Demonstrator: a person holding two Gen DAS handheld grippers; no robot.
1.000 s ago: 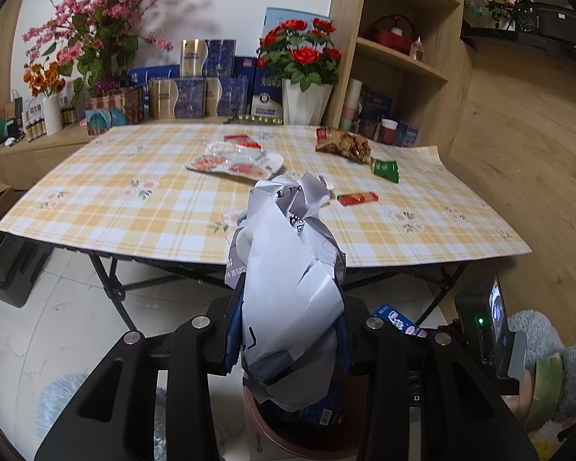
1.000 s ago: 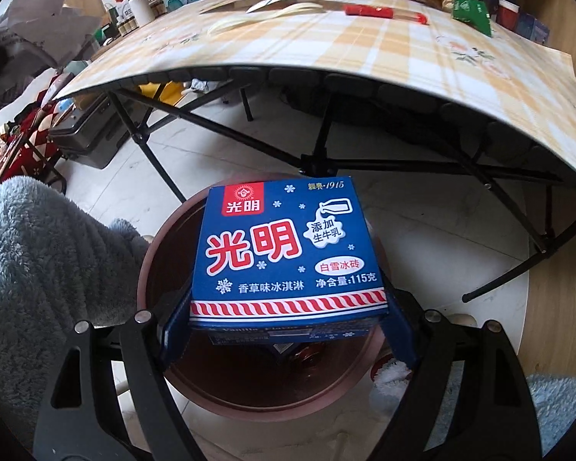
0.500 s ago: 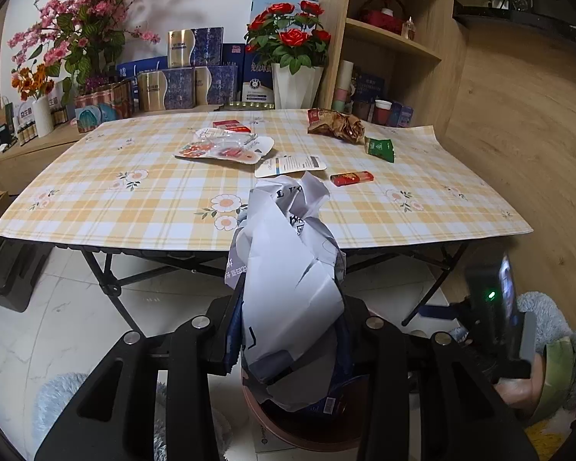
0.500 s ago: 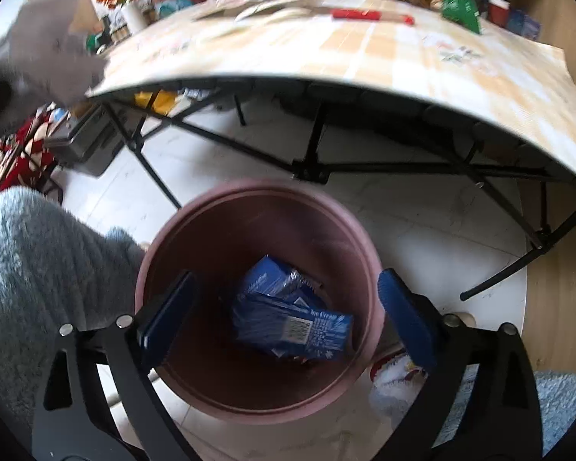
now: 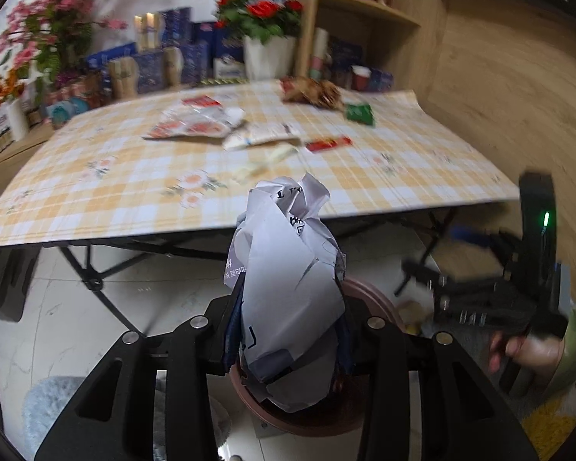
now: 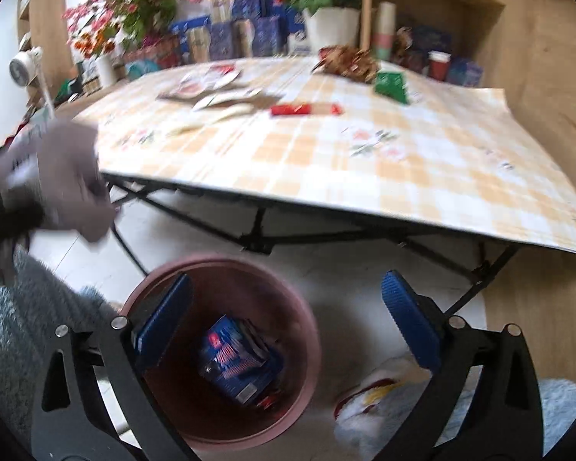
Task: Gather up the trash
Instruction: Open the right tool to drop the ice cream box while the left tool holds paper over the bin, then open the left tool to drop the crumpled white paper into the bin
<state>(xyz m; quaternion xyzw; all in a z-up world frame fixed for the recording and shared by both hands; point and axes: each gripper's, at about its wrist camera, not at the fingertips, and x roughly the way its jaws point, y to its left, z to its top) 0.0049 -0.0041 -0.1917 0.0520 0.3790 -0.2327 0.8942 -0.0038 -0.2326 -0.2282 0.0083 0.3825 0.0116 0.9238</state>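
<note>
The blue ice-cream box (image 6: 238, 361), a second ago pinched in the right hand-held gripper (image 6: 288, 322), now lies in the brown bin (image 6: 307, 349) at 6 o'clock; its jaws are opening, empty. The left hand-held gripper (image 5: 288, 326) still pinches the crumpled paper (image 5: 288, 288) above the bin

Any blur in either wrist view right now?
Left wrist view: crumpled paper in the left gripper is sharp; table and shelves are smeared. Right wrist view: blurred throughout, worst at the left edge; the bin is soft.
</note>
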